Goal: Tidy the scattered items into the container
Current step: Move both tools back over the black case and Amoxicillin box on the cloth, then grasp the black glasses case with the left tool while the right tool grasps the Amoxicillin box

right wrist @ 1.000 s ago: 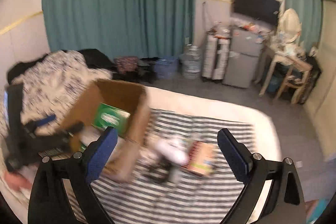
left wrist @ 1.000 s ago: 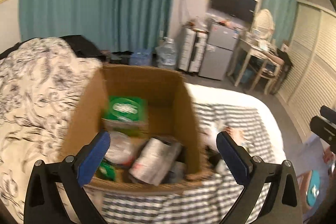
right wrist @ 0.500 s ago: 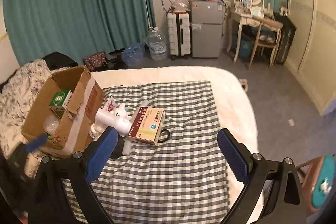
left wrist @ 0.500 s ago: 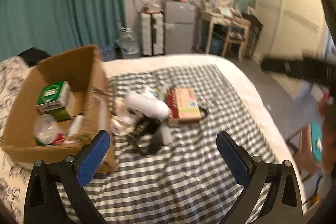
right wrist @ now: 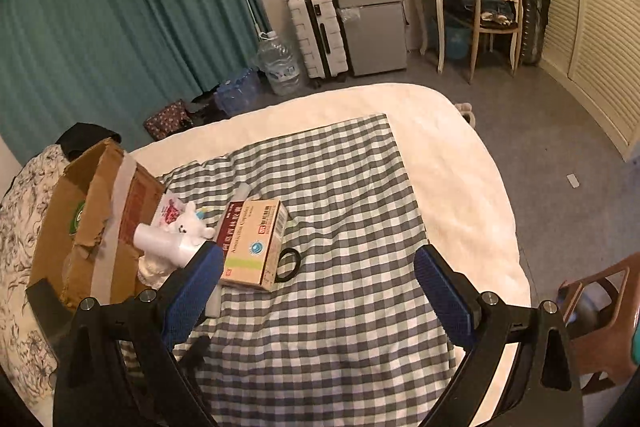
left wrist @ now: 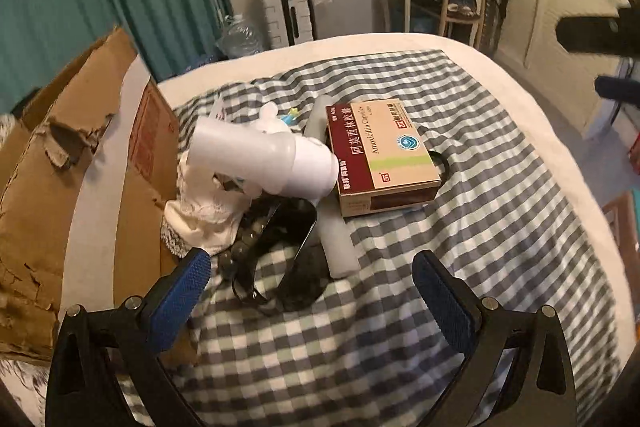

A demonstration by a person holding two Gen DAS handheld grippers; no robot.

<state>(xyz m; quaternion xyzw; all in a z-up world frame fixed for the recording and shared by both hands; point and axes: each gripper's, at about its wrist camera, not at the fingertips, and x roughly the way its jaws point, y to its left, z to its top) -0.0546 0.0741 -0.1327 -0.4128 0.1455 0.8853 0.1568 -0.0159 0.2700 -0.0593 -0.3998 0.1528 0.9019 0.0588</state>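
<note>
A torn cardboard box (left wrist: 72, 179) stands at the left on the checked cloth; it also shows in the right wrist view (right wrist: 92, 219). Beside it lies a pile: a white bottle (left wrist: 264, 157), a medicine carton (left wrist: 384, 151), dark sunglasses (left wrist: 280, 251), a pale tube (left wrist: 338, 243) and white lace fabric (left wrist: 200, 211). My left gripper (left wrist: 312, 291) is open and empty, low over the cloth just short of the sunglasses. My right gripper (right wrist: 320, 283) is open and empty, higher up, right of the carton (right wrist: 252, 247).
A black ring (right wrist: 288, 265) lies by the carton. The checked cloth (right wrist: 340, 187) covers a white bed (right wrist: 460, 171). A patterned quilt (right wrist: 20, 227) lies behind the box. A fridge (right wrist: 368, 15), a suitcase, a desk and a chair stand beyond the bed.
My left gripper has swung away from over the box and dropped close to the pile. My right gripper has pulled back and looks down on the bed from higher up.
</note>
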